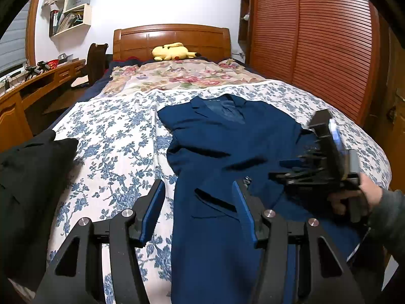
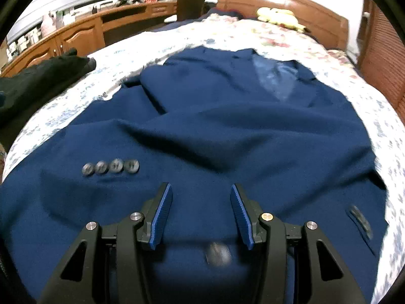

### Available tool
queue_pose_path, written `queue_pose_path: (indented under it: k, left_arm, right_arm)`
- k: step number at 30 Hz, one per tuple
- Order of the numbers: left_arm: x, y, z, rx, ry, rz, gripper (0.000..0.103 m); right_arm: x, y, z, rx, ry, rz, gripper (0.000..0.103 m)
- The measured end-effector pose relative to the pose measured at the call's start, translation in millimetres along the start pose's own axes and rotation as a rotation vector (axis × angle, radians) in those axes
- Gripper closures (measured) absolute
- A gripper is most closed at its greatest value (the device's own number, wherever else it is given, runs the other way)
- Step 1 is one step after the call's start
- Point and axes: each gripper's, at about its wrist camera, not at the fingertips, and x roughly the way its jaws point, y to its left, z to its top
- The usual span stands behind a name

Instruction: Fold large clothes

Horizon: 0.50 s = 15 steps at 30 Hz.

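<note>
Left wrist view, jacket: a blue jacket (image 1: pixel 227 152) lies flat on the floral bedspread (image 1: pixel 114 131), collar toward the headboard (image 1: pixel 172 38), hem toward me.
Left wrist view, long axis: it runs straight away from me, up the bed.
Left wrist view, my left gripper (image 1: pixel 200 210): jaws apart with nothing between them, hovering over the jacket's left edge near the hem; one finger is over bedspread, the other over cloth.
Left wrist view, my right gripper (image 1: pixel 291 169): further up and right, over the jacket's right half, gripped by my hand (image 1: pixel 354 200).
Left wrist view, dark garment (image 1: pixel 27 182): well apart, far left.

Right wrist view, my right gripper (image 2: pixel 201 212): jaws parted and empty, cloth spread beneath and ahead.
Right wrist view, sleeve buttons (image 2: pixel 111 167): four in a row, ahead and left of my fingers.
Right wrist view, collar: far ahead, slightly right.
Right wrist view, nearer hand: I judge both equally placed, each on its own side, for a lengthwise fold.
</note>
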Motion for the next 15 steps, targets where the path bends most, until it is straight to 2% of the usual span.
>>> queue_pose_path:
  k: [3,10,15]
  left_arm:
    - [-5.3,-3.2,-9.2,0.015,0.003,-0.001,0.047]
    - [-11.7,-10.5,-26.0,0.004,0.028,-0.016,0.047]
    - [-4.9,-12.3,-33.7,-0.022,0.054,-0.017,0.047]
  right_arm:
    - [-30.9,-8.3,-26.6,0.016,-0.026,0.02,0.053]
    - [-89.1,-48.5,-107.4,0.082,-0.016,-0.054,0.053]
    - [-133.9,-80.0,-156.2,0.18,-0.057,-0.109,0.053]
